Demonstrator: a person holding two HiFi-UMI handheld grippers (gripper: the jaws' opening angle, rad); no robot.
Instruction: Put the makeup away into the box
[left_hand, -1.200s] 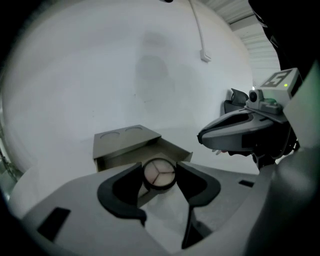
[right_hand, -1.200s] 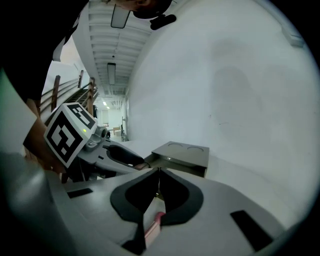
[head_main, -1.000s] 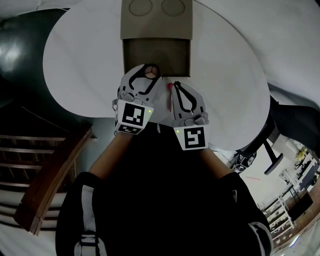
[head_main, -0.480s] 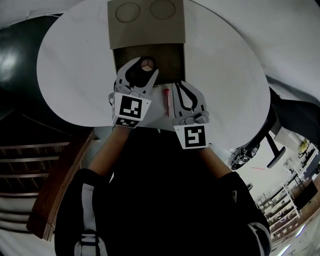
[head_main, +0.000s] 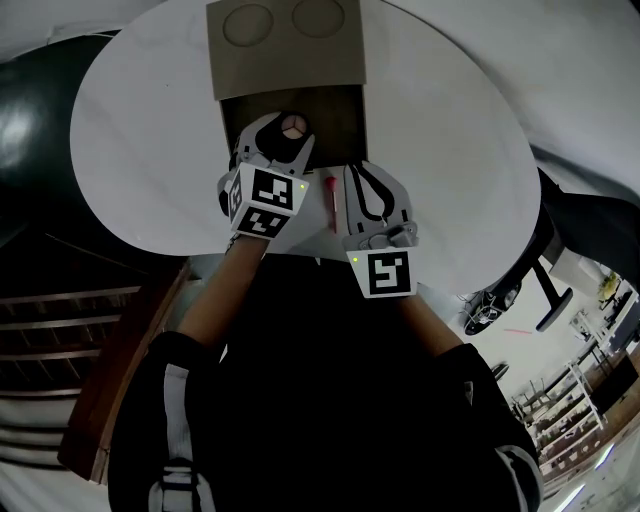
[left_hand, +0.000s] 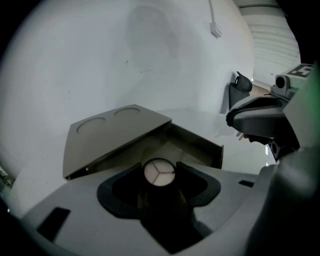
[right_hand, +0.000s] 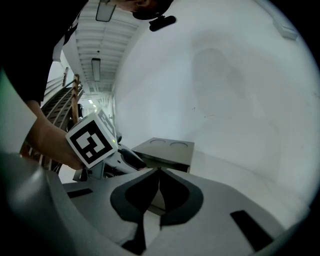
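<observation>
A brown box stands on the round white table, its lid with two round marks folded back and its compartment open toward me. My left gripper is shut on a dark round makeup jar with a pale three-part top, held over the open compartment. From the left gripper view the jar fills the gap between the jaws, with the box just beyond. A red-tipped stick lies on the table between the grippers. Beside the stick, my right gripper is shut and holds nothing.
The table's near edge runs just under both grippers. A dark floor and wooden steps lie to the left, a chair base to the right. In the right gripper view the box stands ahead and the left gripper's marker cube is close on the left.
My left gripper has carried the jar forward and down, from the box's near edge to over its open compartment. The right gripper has stayed by the red-tipped stick.
</observation>
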